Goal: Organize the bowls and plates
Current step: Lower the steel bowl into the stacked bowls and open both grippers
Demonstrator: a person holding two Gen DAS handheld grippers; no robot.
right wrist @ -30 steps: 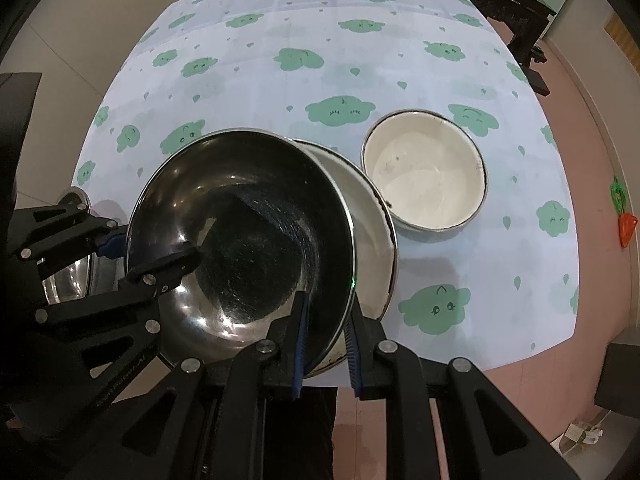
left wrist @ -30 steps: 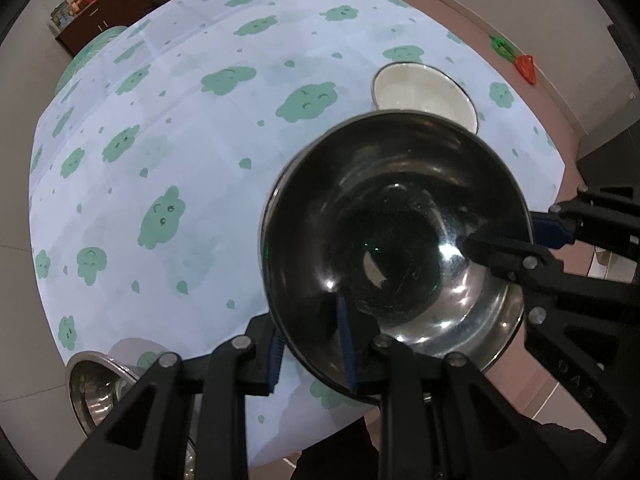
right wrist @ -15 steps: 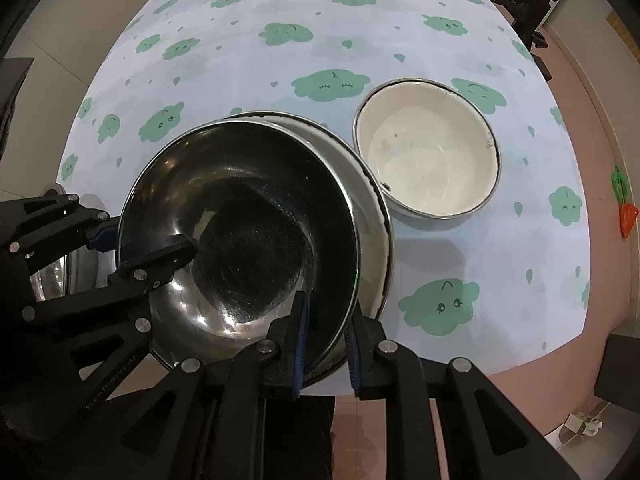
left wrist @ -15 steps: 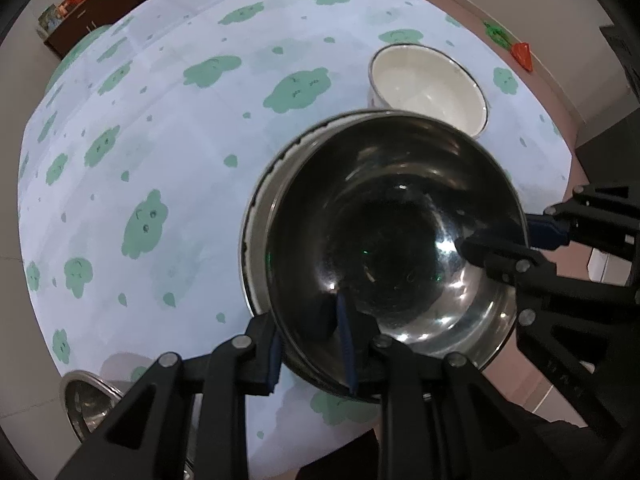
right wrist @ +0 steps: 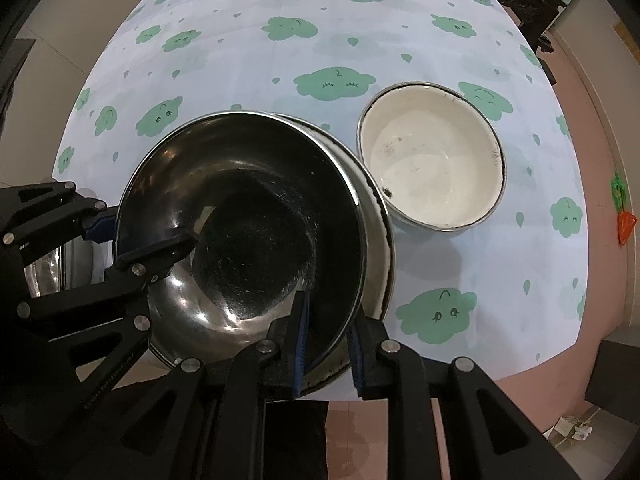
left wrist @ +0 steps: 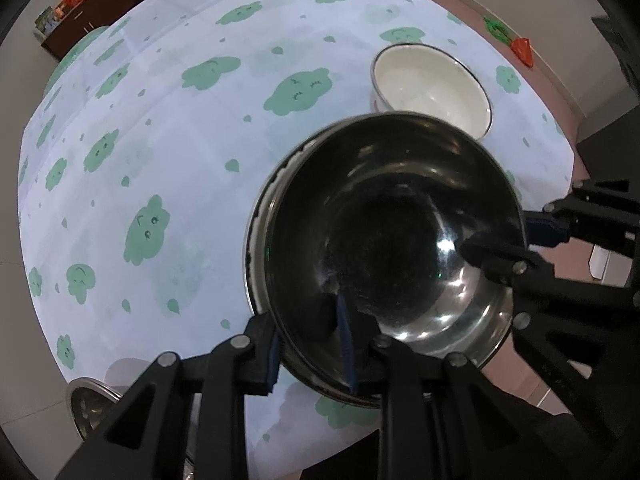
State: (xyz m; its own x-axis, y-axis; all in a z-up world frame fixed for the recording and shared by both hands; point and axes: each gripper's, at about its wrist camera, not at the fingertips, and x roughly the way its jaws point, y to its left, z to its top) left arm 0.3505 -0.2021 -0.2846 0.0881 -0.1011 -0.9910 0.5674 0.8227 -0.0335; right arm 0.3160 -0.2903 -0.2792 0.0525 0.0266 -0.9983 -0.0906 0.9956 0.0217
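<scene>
Easing both tongs, left (left wrist: pixel 312 344) and right (right wrist: pixel 326 340), whose jaws have just been opening around the steel bowl's (right wrist: pixel 240 240) rim at frame centre, I risk it sliding crooked in the white-lined dish (right wrist: pixel 378 240) underneath and knocking the cream bowl (right wrist: pixel 432 160) on the tabletop (right wrist: pixel 280 40).

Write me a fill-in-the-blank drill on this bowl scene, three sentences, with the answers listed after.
1. The steel bowl has its rim between both pairs of ____.
2. The clouds printed on the tablecloth are ____ in colour.
3. Beside the steel bowl stands a white bowl whose inside holds ____.

Missing words: tongs; green; nothing
</scene>
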